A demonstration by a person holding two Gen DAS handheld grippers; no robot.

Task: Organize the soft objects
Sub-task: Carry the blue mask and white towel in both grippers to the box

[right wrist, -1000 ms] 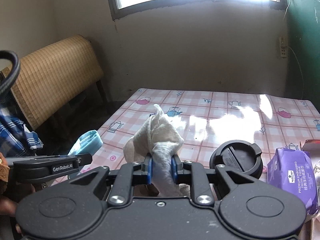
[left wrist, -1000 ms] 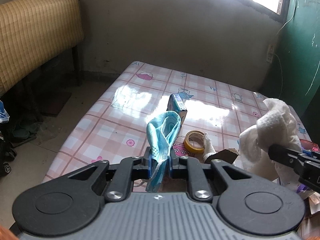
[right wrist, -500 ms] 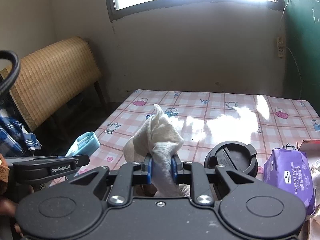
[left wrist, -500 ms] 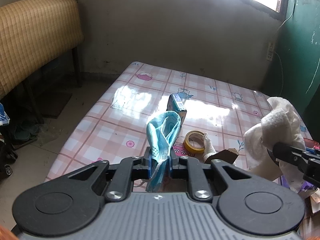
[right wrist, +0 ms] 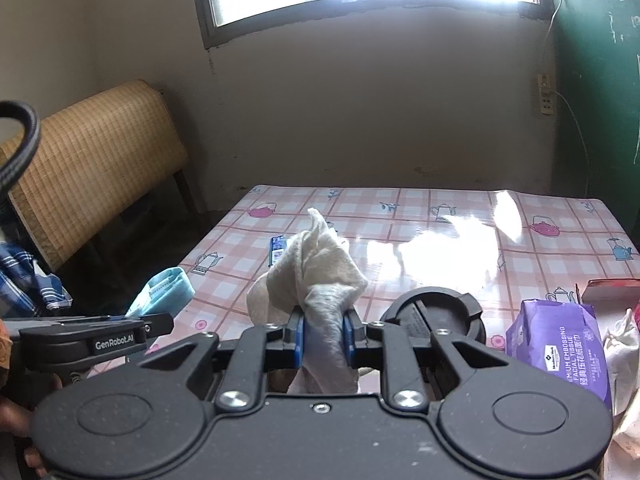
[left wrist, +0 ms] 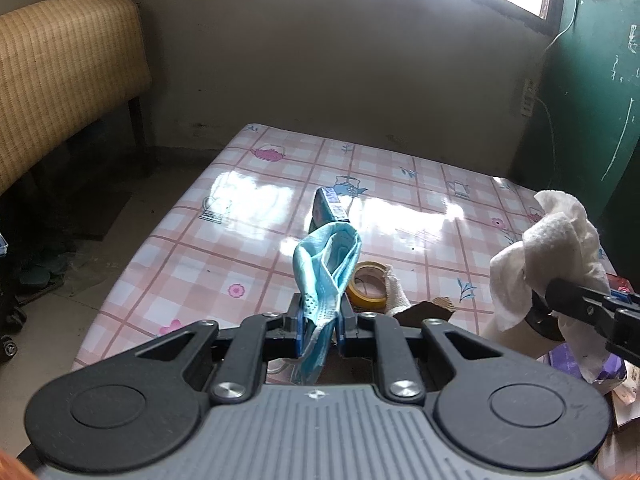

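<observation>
My left gripper (left wrist: 319, 326) is shut on a light blue face mask (left wrist: 326, 264), held above the near edge of the pink checked table (left wrist: 248, 216). The mask also shows at the left of the right wrist view (right wrist: 168, 288). My right gripper (right wrist: 323, 336) is shut on a crumpled white cloth (right wrist: 316, 272), held above the table. That cloth also shows at the right of the left wrist view (left wrist: 552, 252), beside the mask and apart from it.
On the table lie a yellow tape roll (left wrist: 370, 290), a small blue box (left wrist: 330, 208), a black round lid (right wrist: 434, 316), a purple tissue pack (right wrist: 560, 348) and a red box (right wrist: 612, 286). A woven headboard (left wrist: 60, 72) stands at the left.
Both grippers have risen slightly and tilted up with their loads. The white cloth has shifted right and up in the left wrist view. Both grips are unchanged.
</observation>
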